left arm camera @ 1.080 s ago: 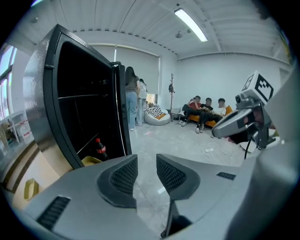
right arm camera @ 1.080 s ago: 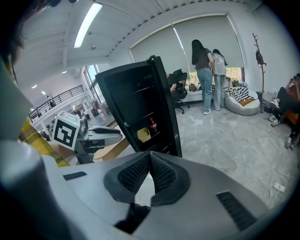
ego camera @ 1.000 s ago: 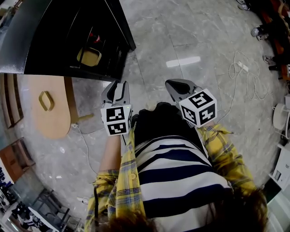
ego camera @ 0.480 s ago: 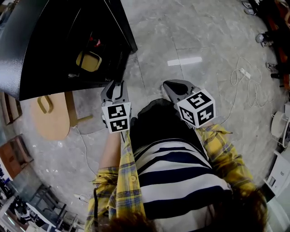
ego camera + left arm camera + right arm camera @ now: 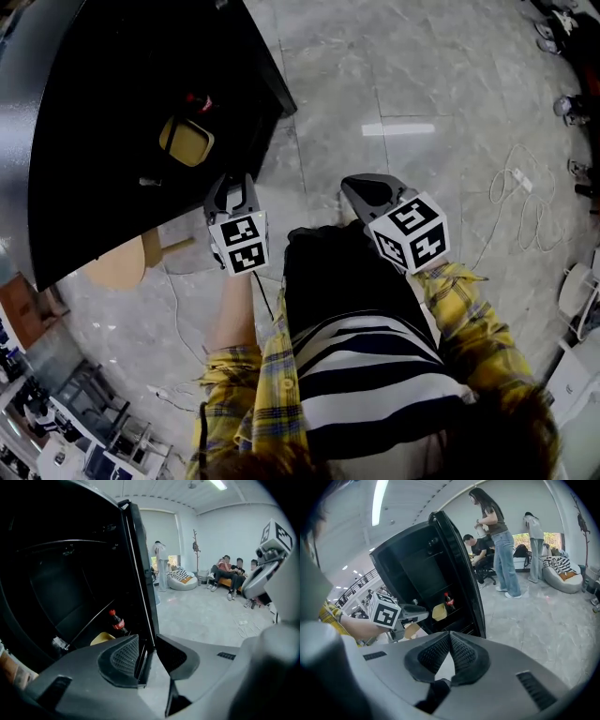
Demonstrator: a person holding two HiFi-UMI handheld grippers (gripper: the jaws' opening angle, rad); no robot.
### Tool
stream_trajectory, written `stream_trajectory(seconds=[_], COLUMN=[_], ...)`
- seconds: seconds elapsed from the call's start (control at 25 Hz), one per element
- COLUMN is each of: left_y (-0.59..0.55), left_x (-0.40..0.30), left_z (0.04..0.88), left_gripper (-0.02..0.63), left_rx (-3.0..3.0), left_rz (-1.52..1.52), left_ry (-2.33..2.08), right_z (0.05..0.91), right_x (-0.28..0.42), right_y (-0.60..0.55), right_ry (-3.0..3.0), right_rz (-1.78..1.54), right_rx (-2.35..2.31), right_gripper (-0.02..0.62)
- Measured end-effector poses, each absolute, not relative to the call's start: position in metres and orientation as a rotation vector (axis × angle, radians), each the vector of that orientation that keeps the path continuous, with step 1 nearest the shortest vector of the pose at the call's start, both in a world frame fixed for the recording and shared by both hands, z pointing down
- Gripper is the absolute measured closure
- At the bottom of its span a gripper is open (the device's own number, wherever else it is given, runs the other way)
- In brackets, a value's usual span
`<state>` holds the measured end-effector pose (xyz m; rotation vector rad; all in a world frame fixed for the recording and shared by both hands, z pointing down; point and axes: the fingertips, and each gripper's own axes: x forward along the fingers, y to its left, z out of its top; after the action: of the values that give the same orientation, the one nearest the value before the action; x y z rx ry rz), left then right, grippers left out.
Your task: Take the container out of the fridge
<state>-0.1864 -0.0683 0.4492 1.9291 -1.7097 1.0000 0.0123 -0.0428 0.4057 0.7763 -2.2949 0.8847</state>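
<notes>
A black fridge [image 5: 94, 122] stands open on the stone floor. On a shelf inside it sits a yellow container [image 5: 186, 141] [image 5: 102, 638] [image 5: 439, 611], with a cola bottle [image 5: 197, 101] [image 5: 117, 622] [image 5: 449, 601] beside it. My left gripper [image 5: 232, 187] [image 5: 146, 641] is open at the fridge's front. The thin black front edge of the fridge panel [image 5: 140, 597] runs between its jaws, and no pad visibly presses on it. To the right, away from the fridge, my right gripper [image 5: 361, 187] [image 5: 450, 637] is shut, with nothing between its pads.
A wooden stool [image 5: 117, 267] pokes out from under the fridge's near edge. Cables [image 5: 525, 202] trail across the floor at the right. Several people sit at the far wall [image 5: 229, 569]. One person stands behind the fridge [image 5: 497, 536], near a beanbag [image 5: 562, 573].
The head view has shifted, so the fridge now looms larger and covers most of the wooden stool. My left gripper sits closer to the fridge's front edge. Neither gripper's jaws have changed.
</notes>
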Motion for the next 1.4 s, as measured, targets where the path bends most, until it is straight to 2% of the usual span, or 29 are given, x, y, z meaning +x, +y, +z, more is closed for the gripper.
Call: stream_trajectory(seconds=[0.76, 1.4], left_y=[-0.125, -0.153], left_x=[-0.251, -0.295], left_z=[0.526, 0.576], left_gripper=[0.490, 0.476], left_rx=[1.589, 1.422], left_rz=[1.024, 1.113], left_ry=[-1.952, -1.963], right_z=[0.494, 0.558], right_x=[-0.011, -0.019], right_y=[-0.081, -0.091], right_ry=[-2.251, -2.211], right_rz=[0.890, 0.983], right_rx=[0.509, 0.446], right_gripper=[0.566, 0.566])
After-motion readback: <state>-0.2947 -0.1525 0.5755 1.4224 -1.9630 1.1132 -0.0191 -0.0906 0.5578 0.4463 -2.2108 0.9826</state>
